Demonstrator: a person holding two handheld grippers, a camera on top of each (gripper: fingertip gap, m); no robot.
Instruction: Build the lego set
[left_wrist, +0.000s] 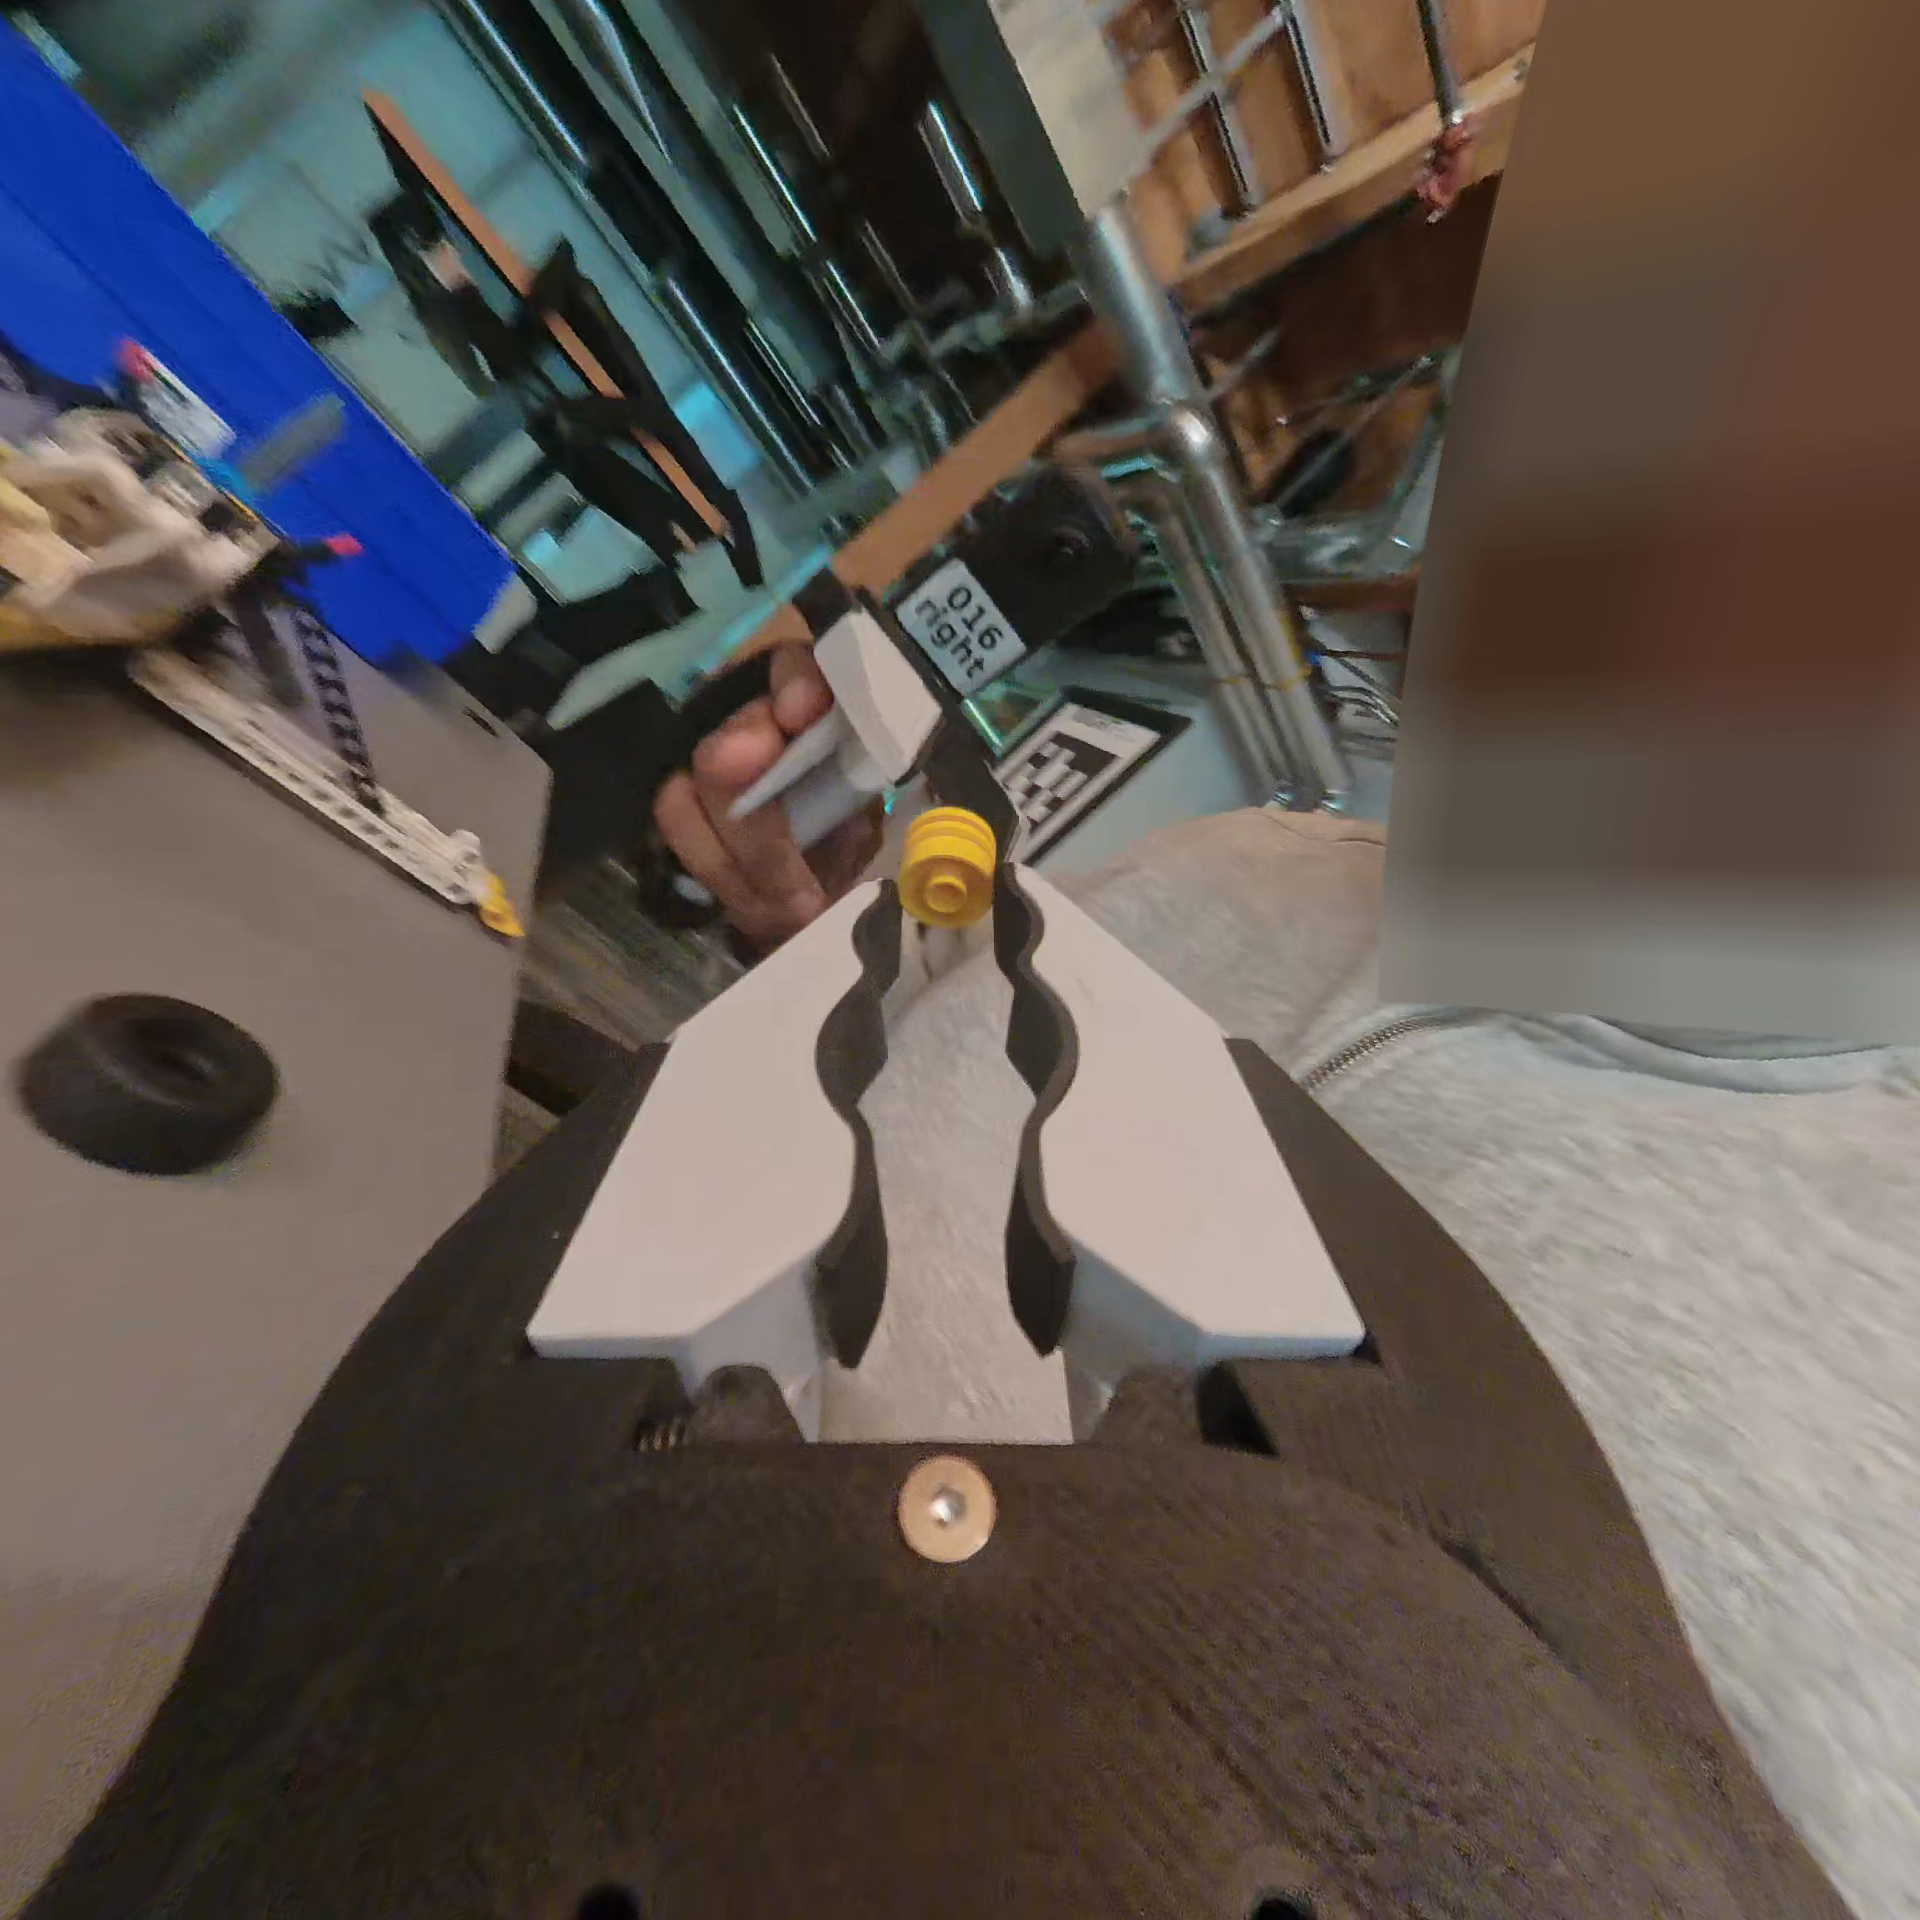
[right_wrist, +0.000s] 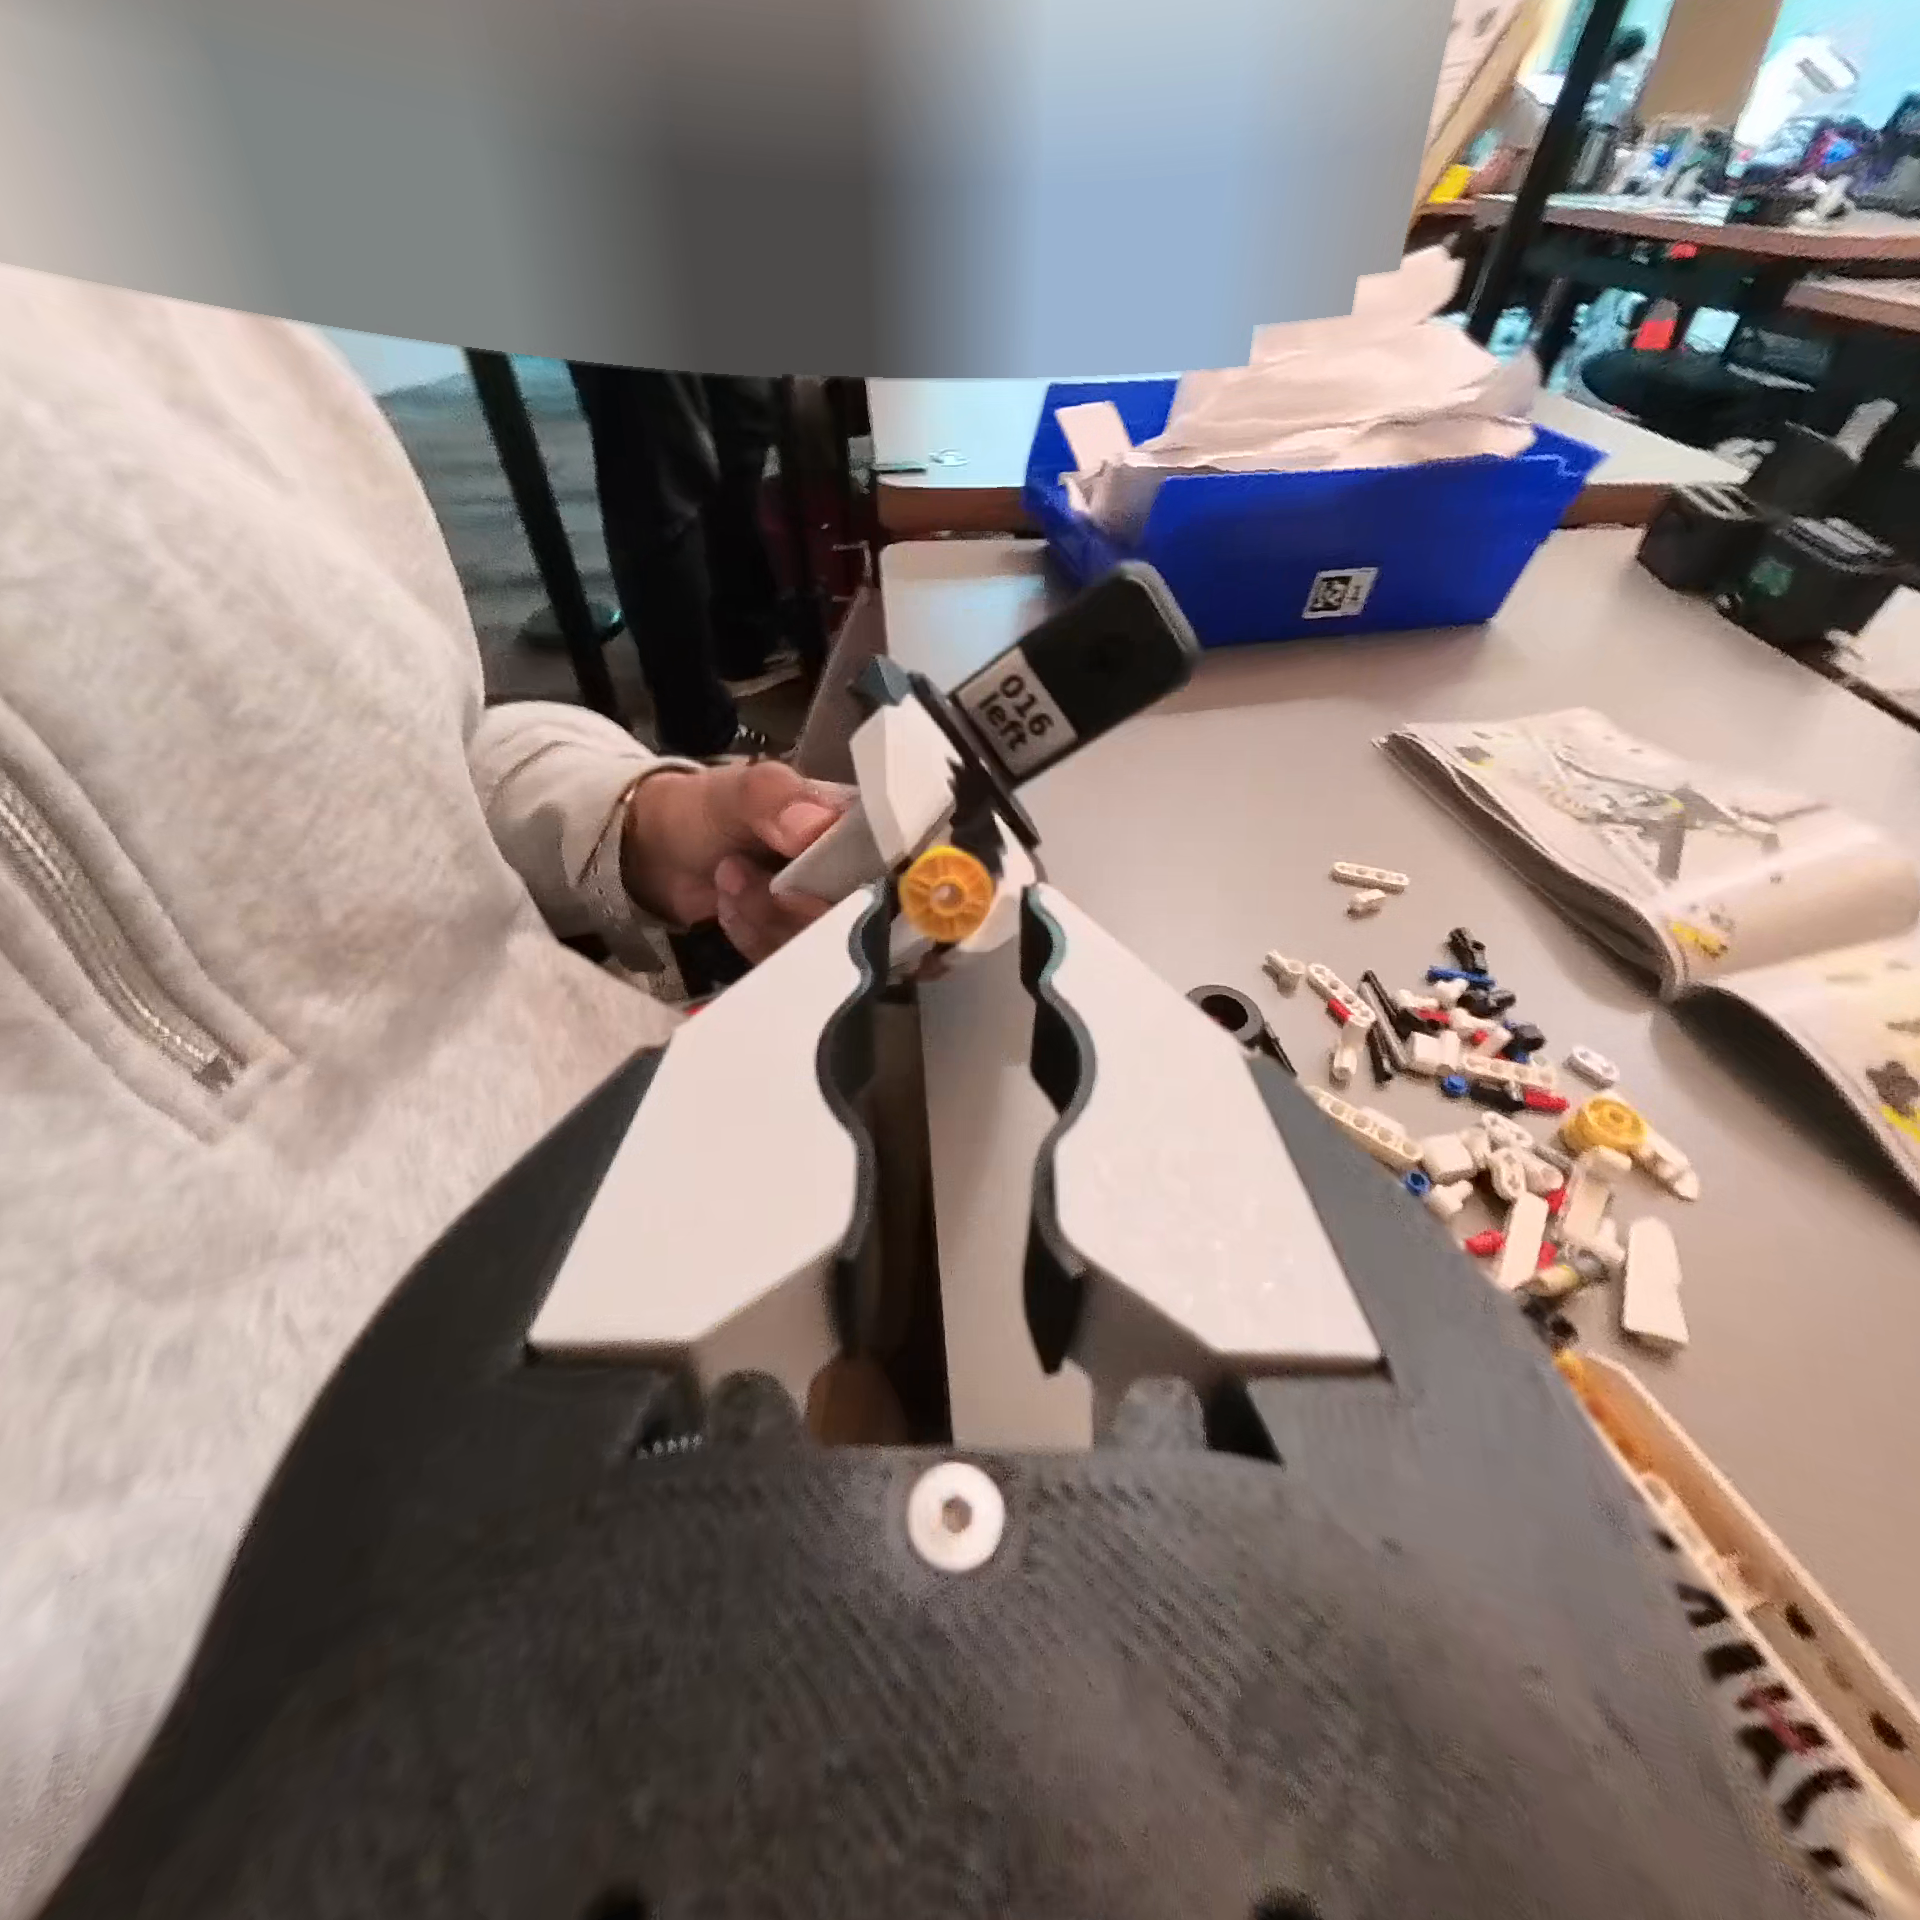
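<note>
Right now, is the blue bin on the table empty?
No, in the right wrist view the blue bin on the table is stuffed with crumpled white paper rising above its rim.

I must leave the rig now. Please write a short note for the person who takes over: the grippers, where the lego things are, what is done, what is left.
Left gripper and right gripper: their tips meet in the air at one yellow wheel. I cannot tell which one really clamps it.
On the table: loose pieces, a second yellow wheel among them, the open instruction booklet, and a blue bin behind.
Done: a partly built model stands on the table; it is blurred.
Left: probably fit this wheel, and many loose pieces are still unused.
</note>
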